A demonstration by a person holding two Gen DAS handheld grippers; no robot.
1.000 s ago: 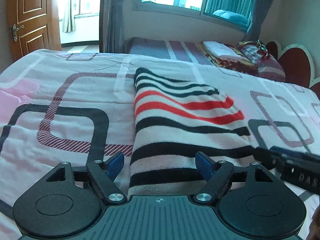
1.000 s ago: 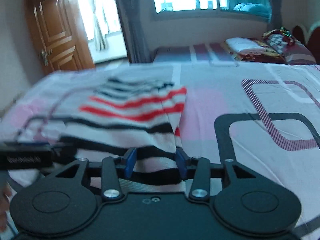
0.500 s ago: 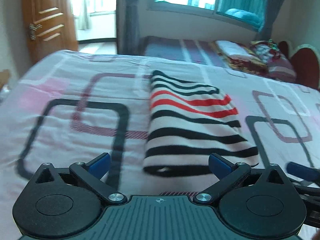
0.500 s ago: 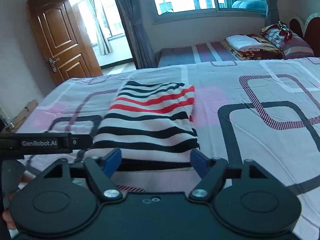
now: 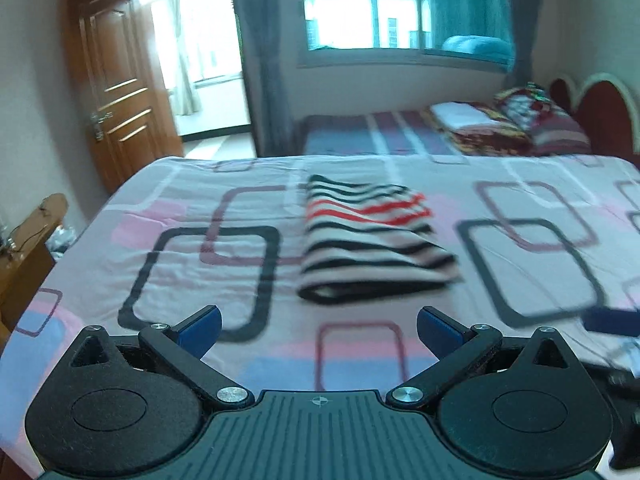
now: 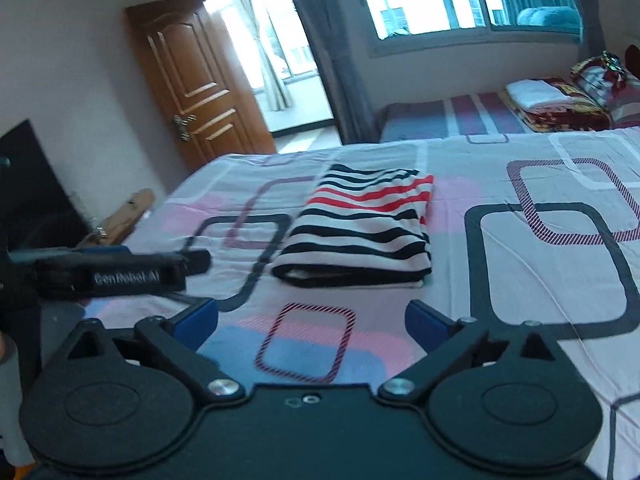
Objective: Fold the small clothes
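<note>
The folded black, white and red striped garment (image 6: 360,224) lies on the patterned pink bedsheet (image 6: 520,280); the left gripper (image 5: 318,326) gapes empty; the right gripper (image 6: 312,322) is opening, empty; only the right view shows lettering, seemingly "GenRobot.AI".

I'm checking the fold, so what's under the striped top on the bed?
The folded striped top lies flat on the patterned bedsheet, which shows all around it. Its lower layers peek out at the near edge. Anything directly beneath is covered and cannot be seen.
</note>
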